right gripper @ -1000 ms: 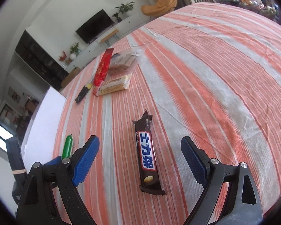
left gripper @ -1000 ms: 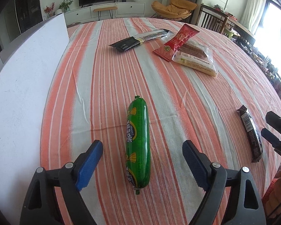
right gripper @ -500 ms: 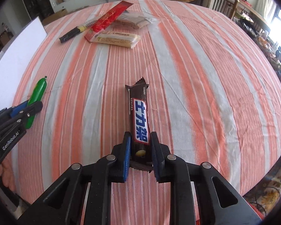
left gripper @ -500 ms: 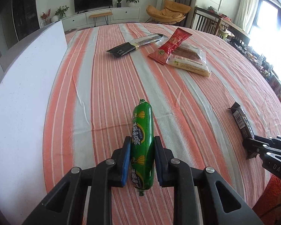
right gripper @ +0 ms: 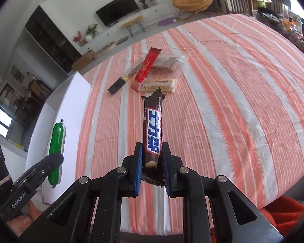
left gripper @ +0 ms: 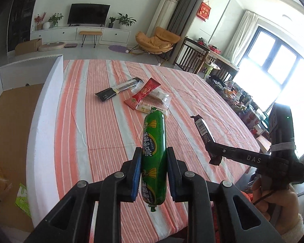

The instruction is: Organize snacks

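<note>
My left gripper [left gripper: 154, 158] is shut on a green sausage stick [left gripper: 154, 141] and holds it lifted above the striped tablecloth [left gripper: 95, 125]. My right gripper [right gripper: 151, 158] is shut on a brown chocolate bar [right gripper: 153, 125], also lifted off the cloth. The bar shows in the left wrist view [left gripper: 202, 129] and the sausage in the right wrist view [right gripper: 56, 147]. Farther back lie a black and white stick pack [left gripper: 117, 89], a red packet [left gripper: 143, 94] and clear-wrapped biscuits [left gripper: 158, 101].
A white box [left gripper: 44, 109] with a brown cardboard floor [left gripper: 8, 125] stands along the table's left edge; a green packet [left gripper: 22, 200] lies inside it. Chairs and a cluttered side table stand beyond the far right edge.
Both grippers closed on their snacks, the left on the sausage and the right on the chocolate bar, then lifted them off the cloth.
</note>
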The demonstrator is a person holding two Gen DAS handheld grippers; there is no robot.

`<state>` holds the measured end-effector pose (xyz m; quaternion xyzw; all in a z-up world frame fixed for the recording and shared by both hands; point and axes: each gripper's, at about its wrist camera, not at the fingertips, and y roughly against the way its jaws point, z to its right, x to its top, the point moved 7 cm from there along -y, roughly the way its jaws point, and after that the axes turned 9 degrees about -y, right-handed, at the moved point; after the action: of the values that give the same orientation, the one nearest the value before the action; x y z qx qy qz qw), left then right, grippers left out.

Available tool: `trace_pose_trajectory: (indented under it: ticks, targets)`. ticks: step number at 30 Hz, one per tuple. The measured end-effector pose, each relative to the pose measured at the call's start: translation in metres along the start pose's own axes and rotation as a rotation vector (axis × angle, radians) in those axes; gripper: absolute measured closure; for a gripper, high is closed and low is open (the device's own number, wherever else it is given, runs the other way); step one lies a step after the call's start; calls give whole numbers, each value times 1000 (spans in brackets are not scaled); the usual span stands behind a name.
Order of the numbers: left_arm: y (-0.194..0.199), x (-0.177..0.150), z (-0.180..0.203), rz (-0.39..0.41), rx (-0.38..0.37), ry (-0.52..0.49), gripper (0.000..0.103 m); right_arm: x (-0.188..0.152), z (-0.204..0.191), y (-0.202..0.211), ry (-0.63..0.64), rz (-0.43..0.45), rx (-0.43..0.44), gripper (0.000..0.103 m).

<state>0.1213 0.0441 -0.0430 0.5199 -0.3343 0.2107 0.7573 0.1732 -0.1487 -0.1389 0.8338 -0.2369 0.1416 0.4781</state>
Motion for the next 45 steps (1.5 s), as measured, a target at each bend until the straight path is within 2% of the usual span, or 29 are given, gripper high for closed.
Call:
trace_pose_trajectory:
  ticks: [4,8,14,21,25,27,28,29,30,31,32,34,38,42,45]
  targets:
    - [37,11,-12,48,15,4,81,-4,-25,6,-3,-9,85,84]
    - [68,18,-42,79,48,57,81,-8,-48,15,1,-25,174,84]
    - [107,13,-111,122,184,145,81,-15,-93,18,41,-67,285,84]
    - [133,-20,-194,106,375,250,81,-33,-177,5,128,-167,413,84]
    - [136,-46,-225,74,459,290,81,-53,-236,-17,177,-255,492,84]
    - [138,-55,-237,64,511,294,80,-67,-260,-34,213,-278,498,84]
    - [140,-62,-243,53,545,298,80,-73,-270,-44,230,-280,498,81]
    - [138,-67,-249,39,579,296,72,-78,-276,-54,247,-277,487,78]
    - [137,-70,-253,26,605,292,45,-82,-278,-64,269,-264,447,68]
    - [136,-73,-255,23,630,289,31,-83,-276,-70,286,-242,397,46]
    - [135,-75,-255,36,649,287,12,-82,-270,-74,292,-213,360,37]
    - [135,-73,-249,68,663,274,10,-76,-245,-72,293,-146,303,34]
    - [117,-55,-221,93,599,223,10,-54,-164,-74,274,-42,106,33]
    - [90,-23,-161,128,466,153,10,-29,-69,-76,246,77,-155,33]
    - [65,-1,-105,129,343,79,6,-14,-2,-78,185,115,-315,33]
